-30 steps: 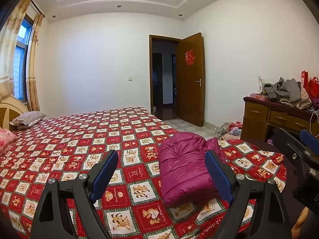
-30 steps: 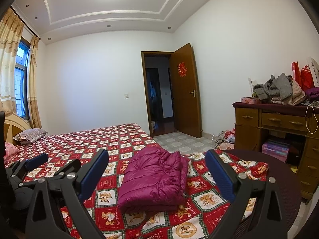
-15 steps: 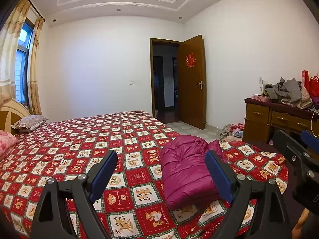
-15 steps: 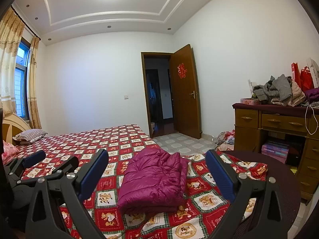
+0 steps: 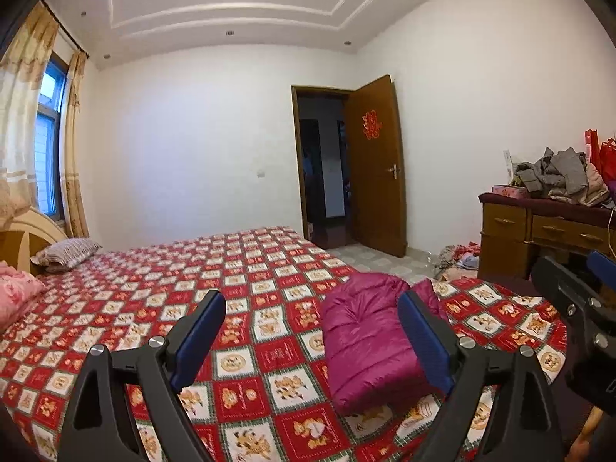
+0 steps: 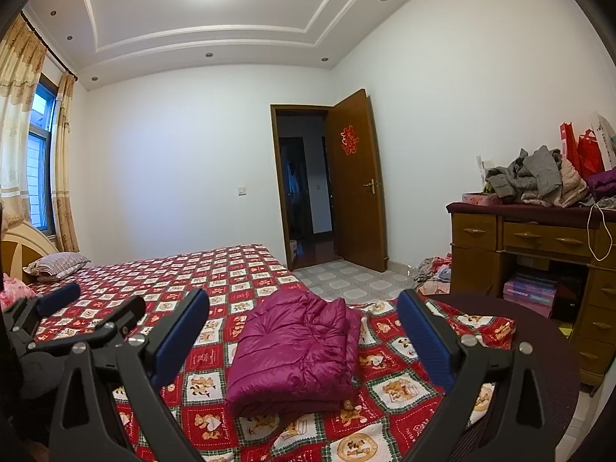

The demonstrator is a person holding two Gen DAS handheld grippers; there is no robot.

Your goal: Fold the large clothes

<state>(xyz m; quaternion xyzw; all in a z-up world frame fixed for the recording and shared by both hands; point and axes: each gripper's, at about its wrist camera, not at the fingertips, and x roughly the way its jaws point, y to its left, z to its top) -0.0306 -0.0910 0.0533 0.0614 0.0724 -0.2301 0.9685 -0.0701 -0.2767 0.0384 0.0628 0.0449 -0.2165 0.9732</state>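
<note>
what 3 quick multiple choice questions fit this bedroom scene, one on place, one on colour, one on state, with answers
1. Where does the folded jacket lie?
A. on the bed
B. on the floor
C. on the wooden desk

2. What colour is the jacket?
A. grey
B. magenta
C. blue

3. How do the right tongs stand?
A. shut on the jacket
C. open, holding nothing
B. shut on a pillow

Answers:
1 A, it rests on the red patterned bedspread near the bed's foot.
2 B, its quilted fabric is magenta in both views.
3 C, the blue pads stand wide apart with the jacket lying beyond them, untouched.
</note>
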